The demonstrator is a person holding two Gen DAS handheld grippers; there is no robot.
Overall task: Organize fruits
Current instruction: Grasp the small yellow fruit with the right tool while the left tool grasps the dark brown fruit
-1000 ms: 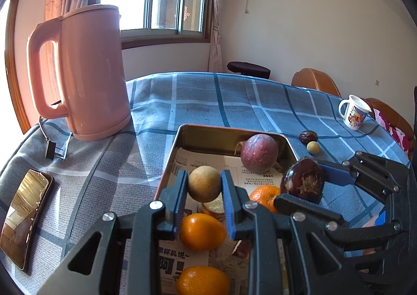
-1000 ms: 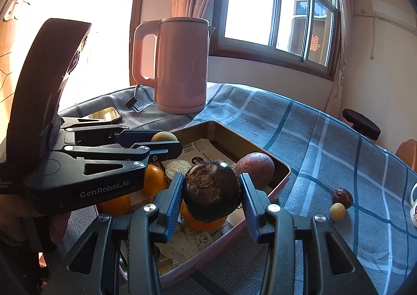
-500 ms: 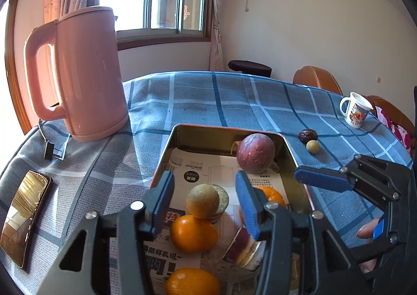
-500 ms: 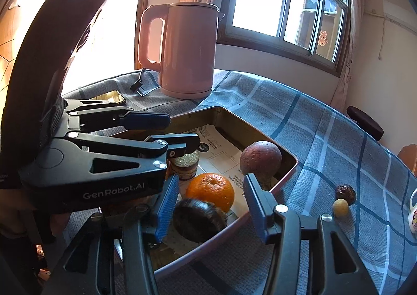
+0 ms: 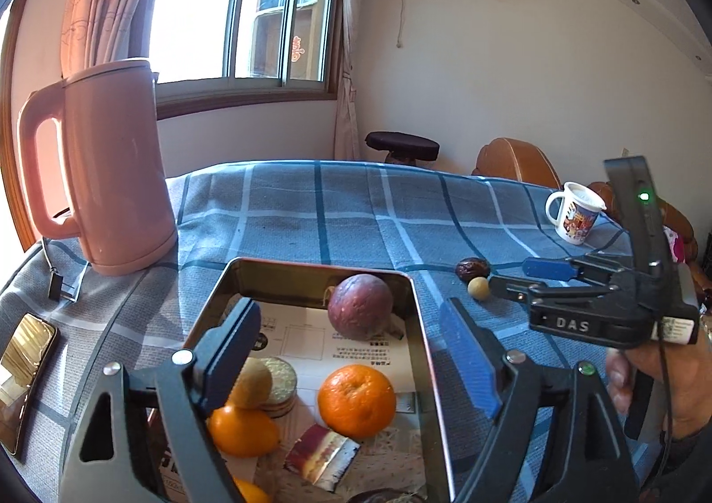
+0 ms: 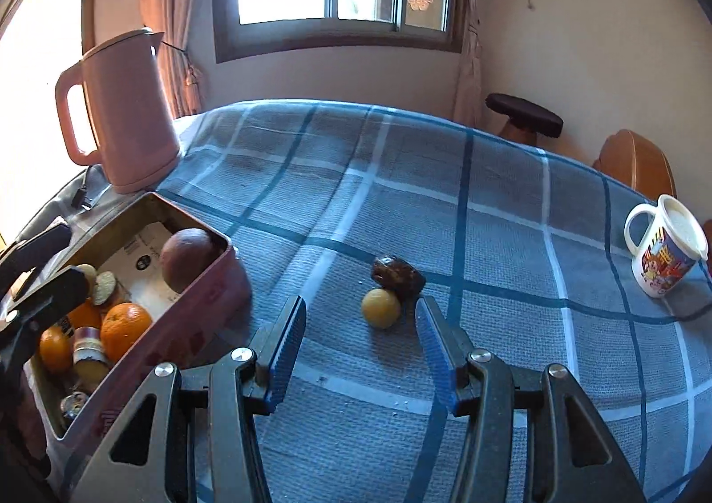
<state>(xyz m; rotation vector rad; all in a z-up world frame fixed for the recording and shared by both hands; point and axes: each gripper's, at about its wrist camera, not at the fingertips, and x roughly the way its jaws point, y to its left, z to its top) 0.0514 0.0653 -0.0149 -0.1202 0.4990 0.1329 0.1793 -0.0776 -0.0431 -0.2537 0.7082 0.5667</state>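
Fruits lie in two places on the round table (image 6: 489, 191), which is draped in a woven blue checked cloth. Most sit in a rectangular metal tin (image 5: 311, 276) with rounded corners and a printed paper lining, near the table's left edge: a dull purple passion fruit (image 5: 360, 307) against the far wall, a dimpled orange (image 5: 356, 400) in the middle, a smooth orange fruit (image 5: 242, 432) and a small tan round fruit (image 5: 253, 383) toward the near left, with a foil-wrapped disc (image 5: 280, 378) and a small wrapped packet (image 5: 320, 454) among them. Two more rest on open cloth right of the tin, well apart from it: a wrinkled dark date (image 6: 398, 274) touching a small smooth yellow ball-shaped fruit (image 6: 380, 308).

The left gripper (image 5: 351, 352) hangs over the tin, its jaws opening wide, gripping nothing, with the orange below the gap. The right gripper (image 6: 360, 343) points at the pair on the cloth, its blue ribbed pads apart and empty, the yellow fruit just ahead of the gap.

Bare cloth stretches broadly behind and to the right of the pair. A tall pink plastic kettle (image 5: 107, 165) stands by the far left edge beyond the tin, a printed mug (image 6: 663, 254) near the right edge, and a phone (image 5: 22, 374) lies at the near left edge.
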